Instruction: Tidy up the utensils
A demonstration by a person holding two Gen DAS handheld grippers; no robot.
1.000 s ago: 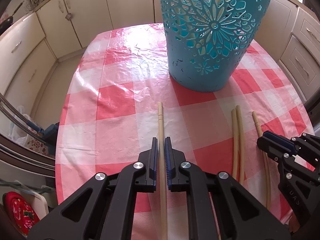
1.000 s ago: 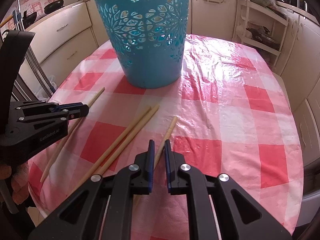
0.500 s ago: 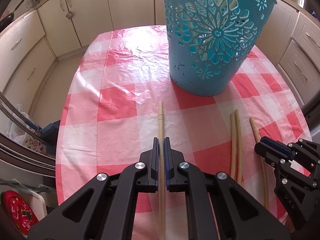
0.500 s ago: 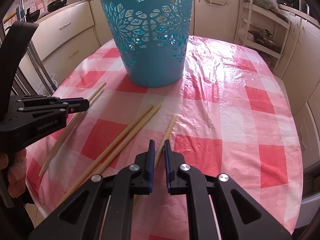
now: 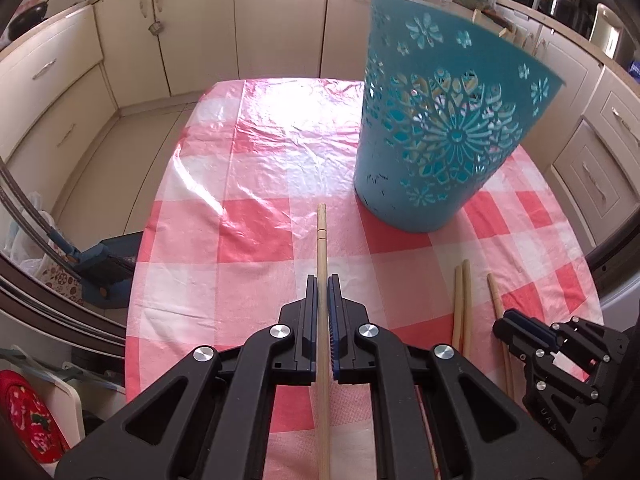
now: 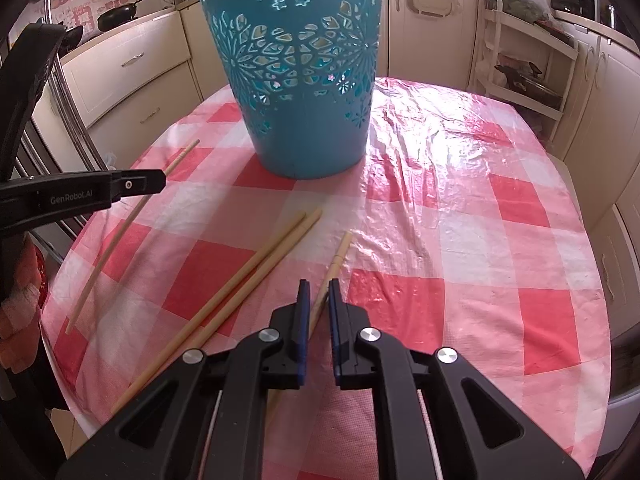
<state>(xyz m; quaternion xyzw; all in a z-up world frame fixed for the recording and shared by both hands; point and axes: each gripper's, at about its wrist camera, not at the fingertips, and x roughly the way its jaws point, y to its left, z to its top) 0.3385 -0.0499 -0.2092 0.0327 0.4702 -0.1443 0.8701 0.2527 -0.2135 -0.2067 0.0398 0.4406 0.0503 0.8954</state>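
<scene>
My left gripper [image 5: 322,286] is shut on a long wooden chopstick [image 5: 321,240] and holds it lifted above the red-checked table [image 5: 256,236]. In the right wrist view the same chopstick [image 6: 120,232] slopes up off the cloth, held by the left gripper [image 6: 160,182]. A teal cut-out basket [image 5: 436,132] stands upright beyond it and also shows in the right wrist view [image 6: 298,80]. My right gripper [image 6: 318,292] is slightly open around a single chopstick [image 6: 340,252] lying on the cloth. A pair of chopsticks [image 6: 256,268] lies to its left.
Cream kitchen cabinets [image 5: 132,40] surround the table. A white shelf rack [image 6: 524,64] stands at the right. A chair frame [image 5: 36,224] and a blue dustpan [image 5: 100,268] are left of the table edge.
My left gripper has closed on the chopstick and raised it off the cloth. The right gripper has stayed around its chopstick, with the jaws a little wider.
</scene>
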